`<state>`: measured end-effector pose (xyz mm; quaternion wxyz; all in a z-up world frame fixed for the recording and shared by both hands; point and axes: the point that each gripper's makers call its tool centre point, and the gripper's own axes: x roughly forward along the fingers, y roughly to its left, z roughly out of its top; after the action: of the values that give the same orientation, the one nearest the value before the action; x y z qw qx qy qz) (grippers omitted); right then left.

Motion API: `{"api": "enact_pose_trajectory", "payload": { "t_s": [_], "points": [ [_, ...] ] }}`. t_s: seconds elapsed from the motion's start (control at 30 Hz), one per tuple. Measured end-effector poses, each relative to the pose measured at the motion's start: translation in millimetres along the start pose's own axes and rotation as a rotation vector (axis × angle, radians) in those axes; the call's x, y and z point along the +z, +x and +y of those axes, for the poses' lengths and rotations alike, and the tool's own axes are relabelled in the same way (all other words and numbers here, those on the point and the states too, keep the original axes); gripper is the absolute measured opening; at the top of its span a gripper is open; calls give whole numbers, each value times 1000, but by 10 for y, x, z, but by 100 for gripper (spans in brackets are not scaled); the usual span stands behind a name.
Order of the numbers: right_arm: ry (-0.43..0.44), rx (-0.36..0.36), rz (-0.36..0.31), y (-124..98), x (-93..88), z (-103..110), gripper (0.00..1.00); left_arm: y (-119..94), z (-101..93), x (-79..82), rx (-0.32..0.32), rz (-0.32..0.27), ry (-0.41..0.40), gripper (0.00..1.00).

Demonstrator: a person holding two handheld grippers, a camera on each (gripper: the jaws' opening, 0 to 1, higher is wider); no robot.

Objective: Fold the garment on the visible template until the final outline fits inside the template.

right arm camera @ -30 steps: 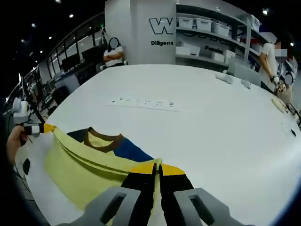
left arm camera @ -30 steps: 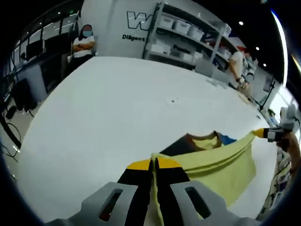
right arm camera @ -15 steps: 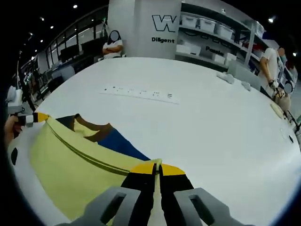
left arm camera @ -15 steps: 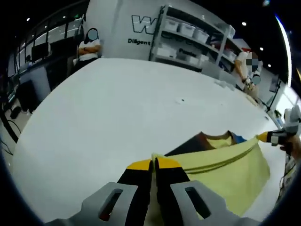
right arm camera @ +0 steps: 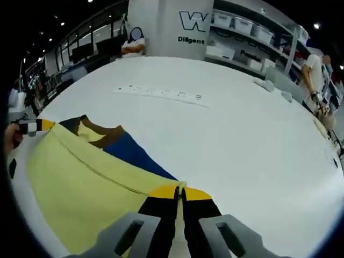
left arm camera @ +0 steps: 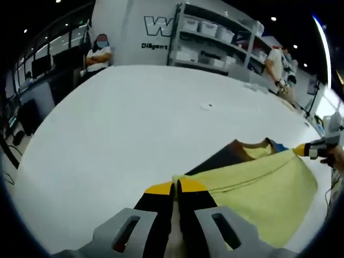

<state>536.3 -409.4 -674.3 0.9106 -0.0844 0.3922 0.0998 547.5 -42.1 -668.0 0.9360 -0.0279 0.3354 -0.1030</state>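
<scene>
Left gripper jaws pinched tight on one corner of the yellow T-shirt; right gripper jaws clamped on the opposite corner. Shirt hem stretched taut between them, low over the white counter. Brown collar and blue-and-dark panels lie flat on the counter beyond the hem.

I see the garment — a yellow shirt with a brown collar and dark and blue panels — stretched taut by its hem edge, lifted over the white table. From the right gripper view, its yellow back faces me.
</scene>
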Motion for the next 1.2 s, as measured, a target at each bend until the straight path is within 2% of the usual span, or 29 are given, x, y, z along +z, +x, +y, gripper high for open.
{"api": "enact_pose_trajectory", "payload": {
  "t_s": [0.03,0.1,0.13,0.17,0.2,0.23,0.3,0.4,0.5,0.57,0.67,0.77,0.9,0.97,1.07,1.13,1.2],
  "points": [
    [-61,26,-1,-10,5,17,0,5,-20,36,-17,-17,41,1],
    [-65,39,-5,-28,12,31,0,-17,-74,88,-56,-38,118,2],
    [-85,63,-13,-53,23,59,1,-42,-99,113,-81,-46,194,4],
    [-93,66,-21,-70,34,60,7,-59,-121,115,-98,-43,231,10],
    [-128,69,-31,-93,50,58,12,-80,-147,163,-122,-70,295,15],
    [-167,78,-37,-102,60,65,17,-98,-161,162,-141,-70,336,19],
    [-215,96,-29,-129,39,86,24,-134,-177,155,-179,-67,397,23],
    [-304,113,-37,-152,33,111,28,-159,-180,116,-227,-53,447,27],
    [-410,126,-32,-142,7,134,31,-171,-170,53,-246,-33,577,31],
    [-438,125,-26,-123,-5,139,32,-155,-155,29,-244,-24,594,31],
    [-507,124,-25,-91,7,144,33,-110,-162,37,-238,-30,666,31],
    [-519,122,-27,-79,29,128,32,-77,-188,54,-240,-34,663,31],
    [-492,111,-32,-48,55,93,32,-42,-218,73,-229,-45,641,31],
    [-433,103,-43,-18,83,62,31,13,-215,133,-196,-64,618,32],
    [-358,91,-52,23,125,9,32,60,-190,181,-161,-77,575,39],
    [-286,93,-75,46,166,5,33,79,-168,224,-135,-93,504,39],
    [-169,87,-83,69,173,-24,33,95,-152,266,-120,-108,424,41]
  ]
}}
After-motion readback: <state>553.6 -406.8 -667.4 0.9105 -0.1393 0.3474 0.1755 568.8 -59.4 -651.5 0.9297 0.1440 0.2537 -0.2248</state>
